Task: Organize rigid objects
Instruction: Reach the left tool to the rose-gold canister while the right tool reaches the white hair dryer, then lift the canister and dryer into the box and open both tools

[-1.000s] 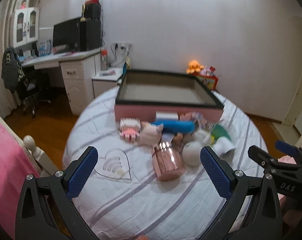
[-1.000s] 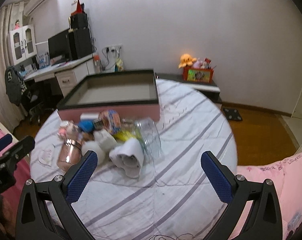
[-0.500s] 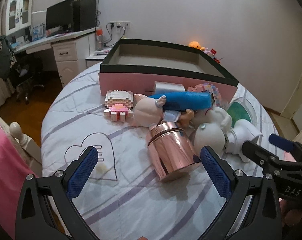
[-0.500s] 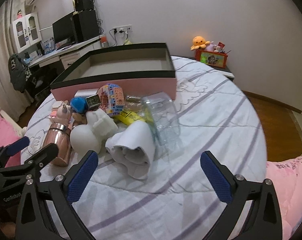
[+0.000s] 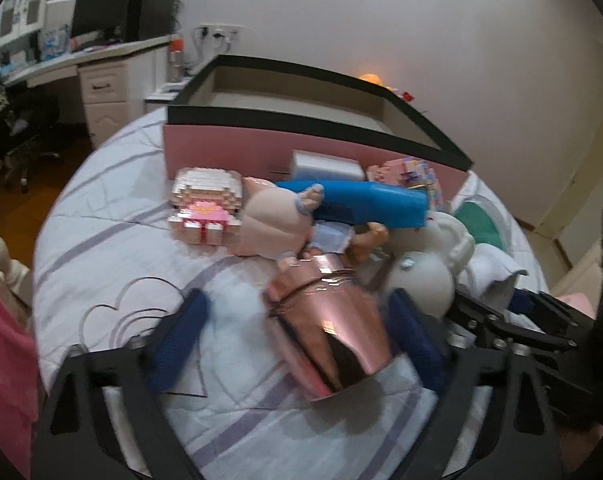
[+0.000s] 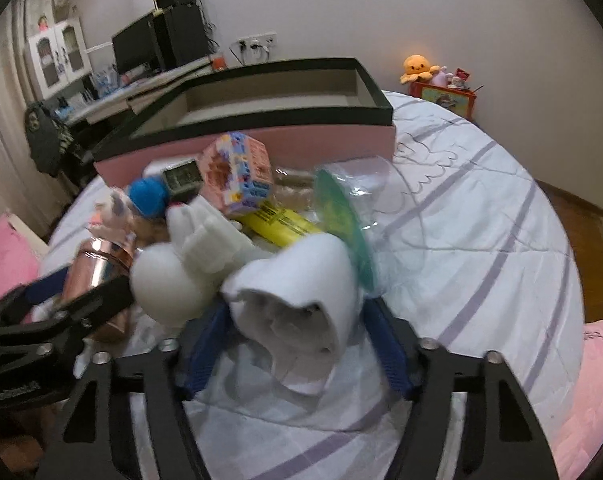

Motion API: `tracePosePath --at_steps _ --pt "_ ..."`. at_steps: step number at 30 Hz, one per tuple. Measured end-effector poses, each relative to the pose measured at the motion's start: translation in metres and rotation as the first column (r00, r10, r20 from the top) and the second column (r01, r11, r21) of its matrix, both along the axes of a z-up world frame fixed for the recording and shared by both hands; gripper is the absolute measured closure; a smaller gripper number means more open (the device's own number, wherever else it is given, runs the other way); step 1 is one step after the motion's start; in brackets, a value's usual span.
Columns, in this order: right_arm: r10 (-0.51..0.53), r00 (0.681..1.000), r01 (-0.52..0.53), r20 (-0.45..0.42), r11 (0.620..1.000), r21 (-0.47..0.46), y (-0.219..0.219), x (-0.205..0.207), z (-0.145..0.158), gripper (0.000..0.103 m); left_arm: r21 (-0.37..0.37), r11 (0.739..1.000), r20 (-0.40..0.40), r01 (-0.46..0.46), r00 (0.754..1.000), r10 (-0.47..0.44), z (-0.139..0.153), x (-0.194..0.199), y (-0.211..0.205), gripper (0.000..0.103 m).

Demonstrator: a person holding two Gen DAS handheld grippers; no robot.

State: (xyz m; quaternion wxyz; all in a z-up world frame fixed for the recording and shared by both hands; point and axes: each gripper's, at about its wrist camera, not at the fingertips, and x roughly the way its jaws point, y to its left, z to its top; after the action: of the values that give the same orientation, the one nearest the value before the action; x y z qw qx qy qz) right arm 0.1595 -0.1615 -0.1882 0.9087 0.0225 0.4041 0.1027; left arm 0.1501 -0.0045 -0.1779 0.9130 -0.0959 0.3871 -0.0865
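A pile of objects lies on the bed in front of a pink box with a black rim [image 5: 237, 152]. My left gripper [image 5: 297, 344] is open, its blue pads on either side of a rose-gold metal cup [image 5: 329, 328] lying on its side, not gripping it. My right gripper [image 6: 293, 336] is open around a white rolled-up object [image 6: 301, 292]. The cup also shows in the right wrist view [image 6: 101, 276]. Behind them lie a doll [image 5: 277, 220], a blue tube [image 5: 365, 204], a white figure [image 5: 425, 272] and brick toys [image 5: 205, 204].
A clear jar with a green lid [image 6: 341, 216], a yellow packet [image 6: 281, 224] and a multicoloured brick cube [image 6: 237, 172] lie in the pile. The bedspread [image 6: 481, 240] is white with purple stripes. A desk [image 5: 101, 68] stands at the back left.
Both grippers have moved forward and down into the pile. The left now straddles the rose-gold cup, the right straddles the white rolled object. Both jaws have narrowed.
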Motion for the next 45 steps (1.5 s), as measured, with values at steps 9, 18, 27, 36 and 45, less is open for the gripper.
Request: tracePosePath --at_steps 9,18,27,36,45 --pt "0.017 1.0 -0.017 -0.001 0.997 0.071 -0.013 -0.017 0.002 0.039 -0.018 1.0 0.025 0.019 1.0 -0.019 0.005 -0.019 0.005 0.04" --pt "0.014 1.0 -0.014 -0.002 0.996 0.094 -0.018 -0.032 0.004 0.039 0.029 0.999 0.032 0.017 0.999 -0.018 0.007 -0.033 0.009 0.029" --pt "0.015 1.0 -0.014 -0.011 0.997 0.081 -0.015 -0.032 0.002 0.039 0.028 1.0 0.02 0.008 1.0 -0.009 -0.002 -0.033 0.008 0.048" --pt "0.011 1.0 -0.01 -0.003 0.995 0.098 -0.018 -0.035 0.003 0.039 0.005 0.999 0.036 0.036 0.999 -0.036 0.001 -0.031 0.005 0.054" --pt "0.035 0.999 -0.038 0.029 0.992 0.124 -0.02 -0.045 0.019 0.039 -0.003 0.999 0.068 0.045 0.997 -0.044 0.013 -0.041 0.01 0.055"
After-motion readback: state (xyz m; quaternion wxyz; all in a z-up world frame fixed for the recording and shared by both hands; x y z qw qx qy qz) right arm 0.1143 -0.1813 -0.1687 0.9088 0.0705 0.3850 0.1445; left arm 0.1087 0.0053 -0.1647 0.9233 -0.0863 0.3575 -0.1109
